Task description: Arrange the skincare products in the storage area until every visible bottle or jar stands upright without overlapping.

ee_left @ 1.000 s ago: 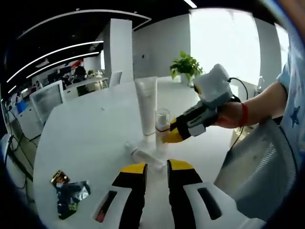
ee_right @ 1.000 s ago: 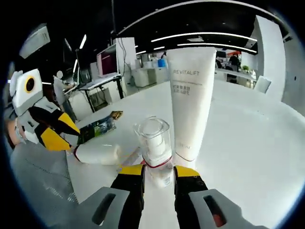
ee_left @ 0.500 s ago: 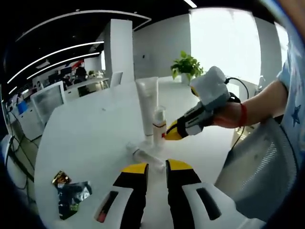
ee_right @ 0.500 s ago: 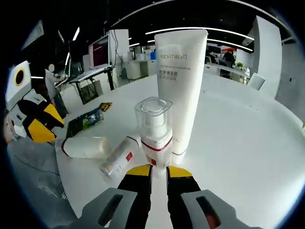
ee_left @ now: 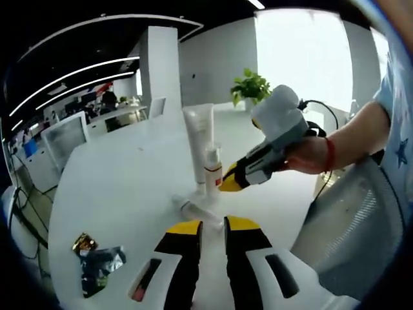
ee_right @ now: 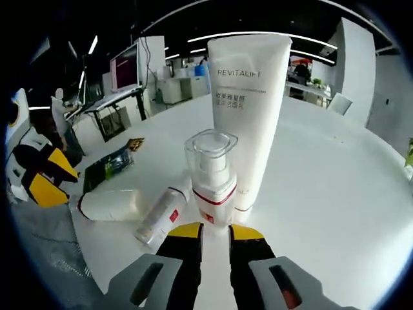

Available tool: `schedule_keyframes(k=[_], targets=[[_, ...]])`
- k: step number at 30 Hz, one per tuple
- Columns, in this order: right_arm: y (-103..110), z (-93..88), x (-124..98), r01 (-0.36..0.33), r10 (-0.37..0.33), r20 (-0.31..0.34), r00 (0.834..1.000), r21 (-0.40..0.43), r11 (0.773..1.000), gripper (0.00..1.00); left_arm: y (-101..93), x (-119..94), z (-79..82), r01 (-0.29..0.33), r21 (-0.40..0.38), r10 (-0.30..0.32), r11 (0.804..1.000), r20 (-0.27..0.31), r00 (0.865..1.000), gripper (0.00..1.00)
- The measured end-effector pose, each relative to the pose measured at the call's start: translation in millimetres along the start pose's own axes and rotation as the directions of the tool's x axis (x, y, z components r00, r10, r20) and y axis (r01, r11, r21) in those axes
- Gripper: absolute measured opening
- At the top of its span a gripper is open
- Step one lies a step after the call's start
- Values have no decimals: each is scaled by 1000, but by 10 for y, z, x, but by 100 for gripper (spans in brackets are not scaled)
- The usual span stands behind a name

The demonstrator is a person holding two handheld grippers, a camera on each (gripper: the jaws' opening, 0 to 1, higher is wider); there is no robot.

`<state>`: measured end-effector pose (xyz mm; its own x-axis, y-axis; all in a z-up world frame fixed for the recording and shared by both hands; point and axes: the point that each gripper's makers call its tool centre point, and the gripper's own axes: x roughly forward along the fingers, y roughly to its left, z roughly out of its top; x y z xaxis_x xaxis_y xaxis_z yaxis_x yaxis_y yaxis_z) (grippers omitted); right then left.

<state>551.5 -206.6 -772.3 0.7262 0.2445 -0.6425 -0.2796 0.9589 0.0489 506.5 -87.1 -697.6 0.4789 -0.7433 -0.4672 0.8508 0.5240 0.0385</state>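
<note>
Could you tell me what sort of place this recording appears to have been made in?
Most likely an open-plan office. The products stand on a large white table, rows of desks with monitors fill the background, long strip lights run across a dark ceiling, and a potted plant sits at the table's far end.

White round tabletop [ee_left: 122, 187] in an open office; potted plant [ee_left: 250, 87] before a bright window [ee_left: 303, 58]; white pillar [ee_left: 158, 64]; ceiling light strips [ee_right: 258, 35]; distant desks with monitors [ee_right: 126, 68].
</note>
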Motion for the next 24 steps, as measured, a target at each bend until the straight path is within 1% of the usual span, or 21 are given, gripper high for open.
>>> schedule_keyframes(k=[3,7,9,19,24], targets=[[4,22,17,-2,2,-4,1000,26,1000,11,2,-3,3,0,-1,0,1000,1,1000,16],[-32,79,24,11,-11,3,1000,60,998,8,9,-4,4,-4,2,4,1000,1,1000,16],[-36,83,24,10,-10,4,1000,69,998,9,14,-8,1,-7,4,7,1000,1,1000,16],[-71,67,0,36,-36,6,999,47,998,9,14,-6,-3,-8,9,8,1000,-2,1000,16],[-81,68,1,37,-37,10,999,34,999,8,20,-6,-8,-10,10,10,1000,-4,1000,16]])
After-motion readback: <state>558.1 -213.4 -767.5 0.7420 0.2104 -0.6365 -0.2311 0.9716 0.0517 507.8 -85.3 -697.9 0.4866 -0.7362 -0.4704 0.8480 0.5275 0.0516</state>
